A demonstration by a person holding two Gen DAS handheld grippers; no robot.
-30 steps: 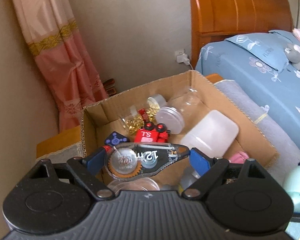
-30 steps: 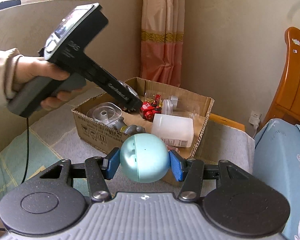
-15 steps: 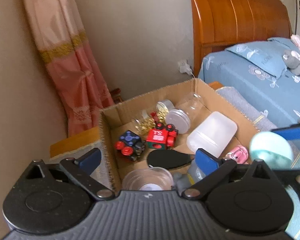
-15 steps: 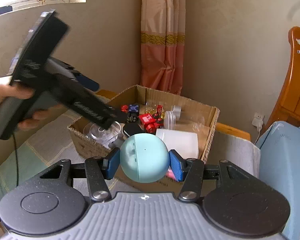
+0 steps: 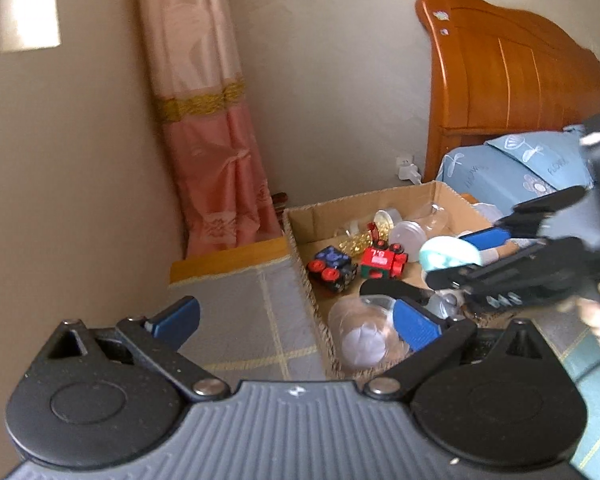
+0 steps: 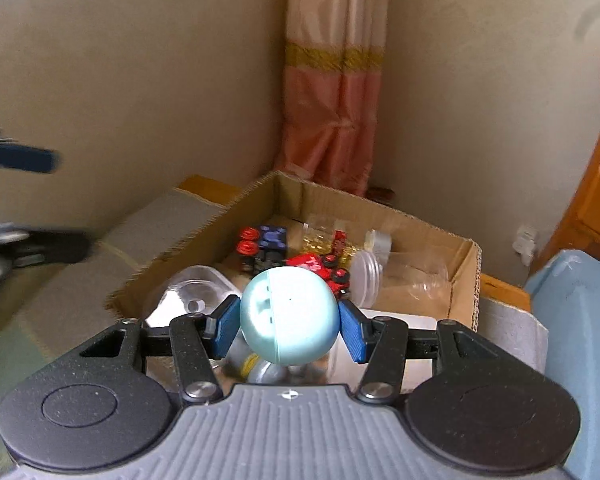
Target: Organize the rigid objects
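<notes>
One cardboard box (image 6: pixel 466 264) on a grey mat (image 5: pixel 256 320), beside a bed with a blue cover (image 5: pixel 512 168). One pale blue ball (image 6: pixel 288 314) pinched between the right gripper (image 6: pixel 289 324) pads, hanging over the box's near part; round, so no long axis, its seam runs roughly upright in the right wrist view. Left gripper (image 5: pixel 296 322) jaws have just been opening and now stand spread wide with nothing between them, left of the box over the mat. In the box: two toy vehicles, one red (image 5: pixel 382 260), one dark blue with red wheels (image 5: pixel 332 268), side by side; one black tape dispenser (image 5: pixel 392 289) lying flat, long axis across the box; one jar of gold beads (image 5: pixel 358 238) on its side; one clear jar (image 6: pixel 412 276) on its side, mouth toward the toys; one clear round container (image 5: pixel 360 336) at the near corner; one white box (image 6: pixel 420 326), mostly hidden.
</notes>
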